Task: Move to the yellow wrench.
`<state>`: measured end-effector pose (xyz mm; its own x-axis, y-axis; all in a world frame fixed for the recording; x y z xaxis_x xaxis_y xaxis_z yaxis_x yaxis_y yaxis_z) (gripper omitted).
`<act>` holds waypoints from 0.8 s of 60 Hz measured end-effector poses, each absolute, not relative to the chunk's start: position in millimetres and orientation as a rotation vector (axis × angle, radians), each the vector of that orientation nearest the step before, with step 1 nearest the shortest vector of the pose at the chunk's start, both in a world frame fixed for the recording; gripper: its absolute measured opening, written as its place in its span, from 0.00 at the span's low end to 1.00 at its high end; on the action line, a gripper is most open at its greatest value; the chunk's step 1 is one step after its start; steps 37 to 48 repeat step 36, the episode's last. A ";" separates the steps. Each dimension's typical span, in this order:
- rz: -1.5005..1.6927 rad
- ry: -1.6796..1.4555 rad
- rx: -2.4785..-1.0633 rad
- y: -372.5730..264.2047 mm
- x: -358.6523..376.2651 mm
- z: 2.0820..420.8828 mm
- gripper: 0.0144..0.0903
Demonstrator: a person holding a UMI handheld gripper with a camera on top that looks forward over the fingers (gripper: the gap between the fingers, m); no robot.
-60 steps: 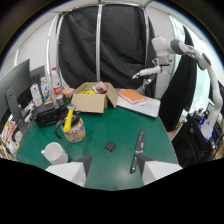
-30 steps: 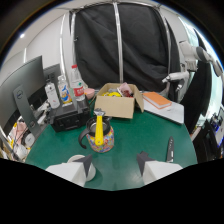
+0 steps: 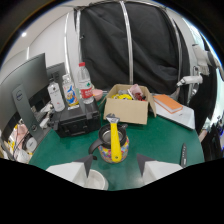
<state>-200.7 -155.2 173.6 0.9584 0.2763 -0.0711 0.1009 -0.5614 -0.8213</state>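
Note:
The yellow wrench (image 3: 115,139) has a yellow handle and a grey metal jaw end; it lies across the top of a glass mug (image 3: 113,145) with a colourful pattern and a dark handle, on the green table (image 3: 160,145). The mug stands just ahead of my gripper (image 3: 116,165), in line with the gap between the fingers. Both white fingers (image 3: 75,169) show at the bottom with dark tips spread apart and nothing between them.
Beyond the mug sits an open cardboard box (image 3: 127,106) with coloured items. A black case (image 3: 77,121) carries several bottles (image 3: 86,85) beside a monitor (image 3: 22,95). An orange book (image 3: 167,103) lies on white paper; a black remote (image 3: 183,154) lies nearby. A white cup (image 3: 95,181) is close between the fingers.
The gripper has swung left and moved closer: the mug with the wrench has gone from off to the left to straight ahead and appears larger. The fingers stay spread.

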 end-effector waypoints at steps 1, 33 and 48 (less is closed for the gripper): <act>0.238 -0.265 -2.167 -155.2 -201.6 173.7 0.92; 0.219 -0.226 -2.175 -151.0 -203.4 171.2 0.92; 0.218 -0.228 -2.176 -151.3 -203.4 171.3 0.92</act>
